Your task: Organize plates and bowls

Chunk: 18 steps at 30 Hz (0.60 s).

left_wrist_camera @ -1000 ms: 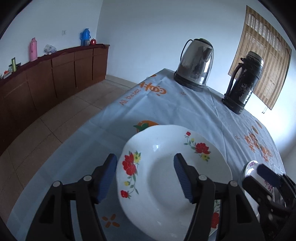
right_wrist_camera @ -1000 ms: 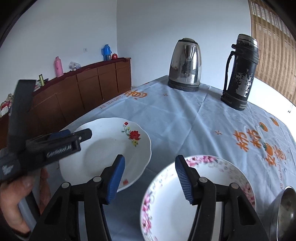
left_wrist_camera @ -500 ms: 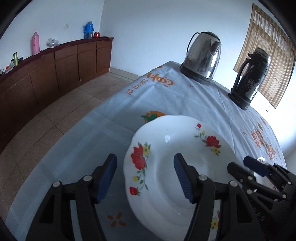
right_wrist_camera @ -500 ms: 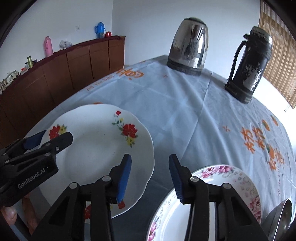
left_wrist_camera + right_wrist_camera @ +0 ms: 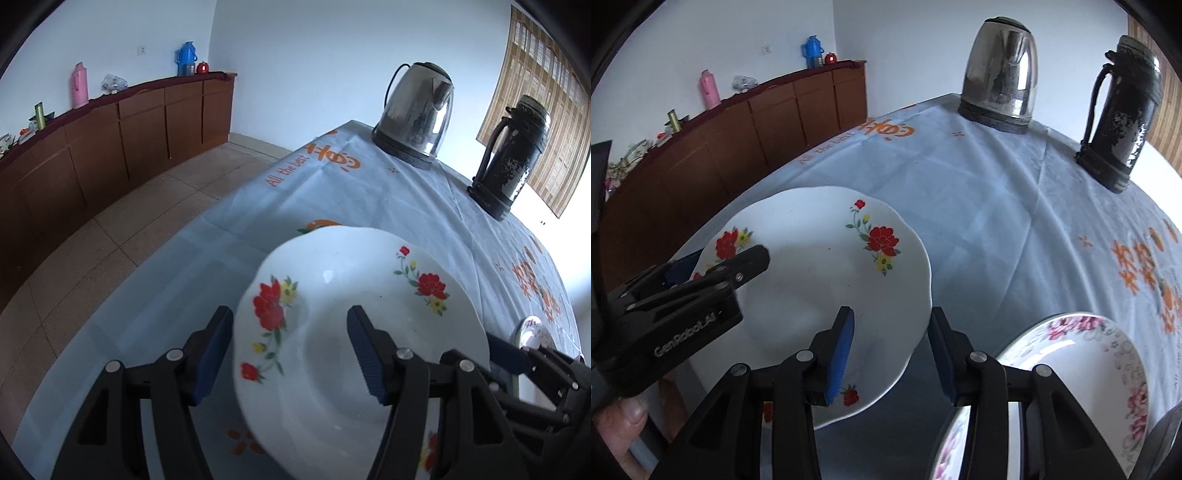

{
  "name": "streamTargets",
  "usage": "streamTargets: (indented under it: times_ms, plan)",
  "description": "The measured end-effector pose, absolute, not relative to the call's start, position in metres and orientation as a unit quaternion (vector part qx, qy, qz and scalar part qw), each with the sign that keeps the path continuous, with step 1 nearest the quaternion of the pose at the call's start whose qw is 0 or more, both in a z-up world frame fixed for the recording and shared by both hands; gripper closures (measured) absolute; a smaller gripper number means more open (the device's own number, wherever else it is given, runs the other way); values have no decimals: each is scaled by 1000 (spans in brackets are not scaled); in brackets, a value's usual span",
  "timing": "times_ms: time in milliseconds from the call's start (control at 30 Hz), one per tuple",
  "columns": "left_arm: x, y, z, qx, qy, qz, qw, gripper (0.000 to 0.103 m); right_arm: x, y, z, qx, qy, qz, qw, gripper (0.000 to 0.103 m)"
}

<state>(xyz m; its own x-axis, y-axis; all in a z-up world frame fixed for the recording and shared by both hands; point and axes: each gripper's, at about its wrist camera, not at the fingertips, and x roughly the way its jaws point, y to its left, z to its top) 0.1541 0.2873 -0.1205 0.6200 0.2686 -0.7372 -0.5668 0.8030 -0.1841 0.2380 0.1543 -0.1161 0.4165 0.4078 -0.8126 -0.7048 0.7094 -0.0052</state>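
A white plate with red flowers point(image 5: 369, 295) lies on the blue tablecloth; it also shows in the right wrist view point(image 5: 820, 266). My left gripper point(image 5: 290, 347) is open and straddles the plate's left rim, one finger outside and one over the plate's well. My right gripper point(image 5: 890, 349) is open and straddles the plate's right rim. A white plate with pink flowers point(image 5: 1071, 369) lies to the right of my right gripper; a sliver of it shows in the left wrist view point(image 5: 533, 332).
A steel kettle point(image 5: 1001, 70) and a black thermos point(image 5: 1123, 107) stand at the table's far end. A metal bowl edge point(image 5: 1160, 443) shows at the far right. A brown sideboard point(image 5: 110, 140) with bottles runs along the left wall beyond the floor.
Both grippers moved in on the red-flower plate. The right gripper shifted left from the pink plate to the red-flower plate's right rim and its jaws narrowed. The left gripper reached the left rim.
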Motion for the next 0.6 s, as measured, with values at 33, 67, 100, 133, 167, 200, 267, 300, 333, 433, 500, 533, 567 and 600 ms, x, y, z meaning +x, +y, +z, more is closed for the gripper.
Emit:
streamTargets:
  times_ms: [33,67,100,133,167,200,267,300,333,433,500,533,567,600]
  plan:
    - [153,288,-120,-205,364,240,876,38,236,155,-117,-173,422,345,820,59]
    - [153,289,-121,-206,363,242,876,38,235,156,-118,-171,423,349,818,59]
    - [153,290,-121,-207,363,244,875,38,234,156,-118,-166,425,357,815,59]
    - [152,291,-121,-208,362,246,874,38,233,155,-118,-158,427,364,812,59]
    - [152,293,-121,-211,362,248,874,38,234,153,-118,-146,431,370,810,59]
    - [151,293,-121,-212,362,248,873,39,234,152,-117,-141,430,369,812,63]
    - [151,295,-122,-213,363,250,872,40,234,151,-116,-142,420,356,822,68]
    - [151,296,-122,-214,363,252,871,41,234,150,-115,-140,417,355,825,70]
    - [150,296,-122,-216,362,253,871,42,236,150,-115,-138,416,352,827,73]
    - [148,299,-123,-220,361,254,870,58,235,151,-115,-141,410,344,833,78]
    - [148,300,-124,-223,362,254,869,64,235,151,-115,-142,408,343,834,78]
    - [147,300,-123,-224,361,253,869,65,235,150,-115,-142,406,342,835,78]
    - [147,300,-123,-223,361,254,869,65,234,150,-115,-143,404,341,837,78]
    - [147,300,-123,-223,361,255,869,65,233,150,-115,-145,402,340,838,78]
